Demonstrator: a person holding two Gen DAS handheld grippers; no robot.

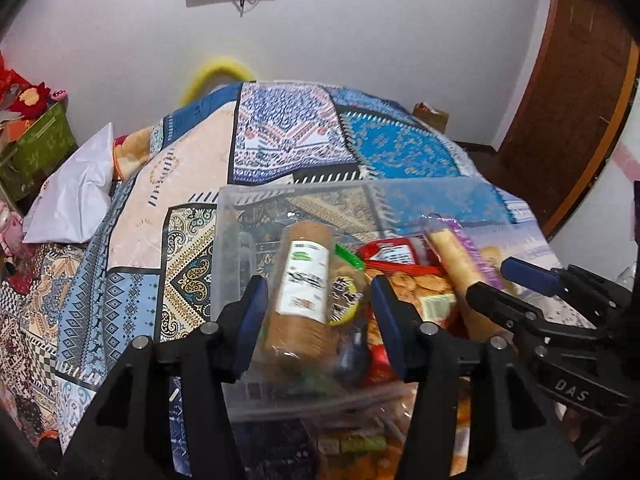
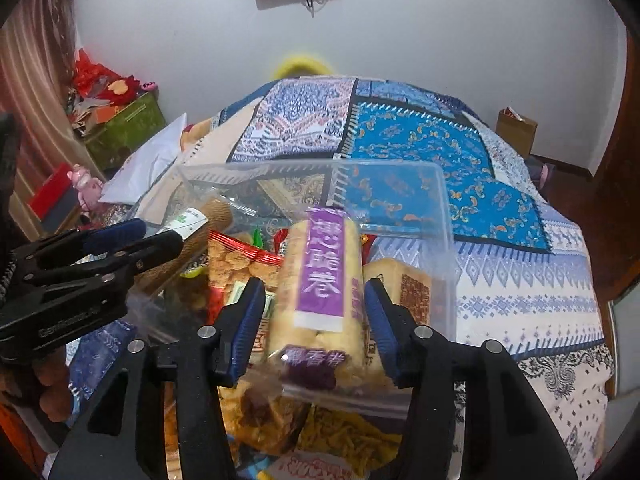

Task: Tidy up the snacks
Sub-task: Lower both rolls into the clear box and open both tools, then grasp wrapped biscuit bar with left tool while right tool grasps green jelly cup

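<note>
Over the clear bin (image 1: pixel 240 216), each tool part-spread: left tool (image 1: pixel 320 320) astride brown roll (image 1: pixel 308 280), right tool (image 2: pixel 316 320) astride purple-labelled roll (image 2: pixel 320 280).

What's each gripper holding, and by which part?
Nothing gripped: the brown roll pack with white label sits loose inside the open left gripper, the cream roll pack with purple label inside the open right gripper.

A brown biscuit roll (image 1: pixel 300 292) with a white label lies tilted between the open pads of the left gripper (image 1: pixel 320 316), not visibly pressed. A pale wafer roll (image 2: pixel 320 292) with a purple label lies likewise between the parted pads of the right gripper (image 2: pixel 316 324). Both lie within a clear plastic bin (image 2: pixel 440 208) over a red cracker pack (image 1: pixel 404 276) ahead of the grippers.
</note>
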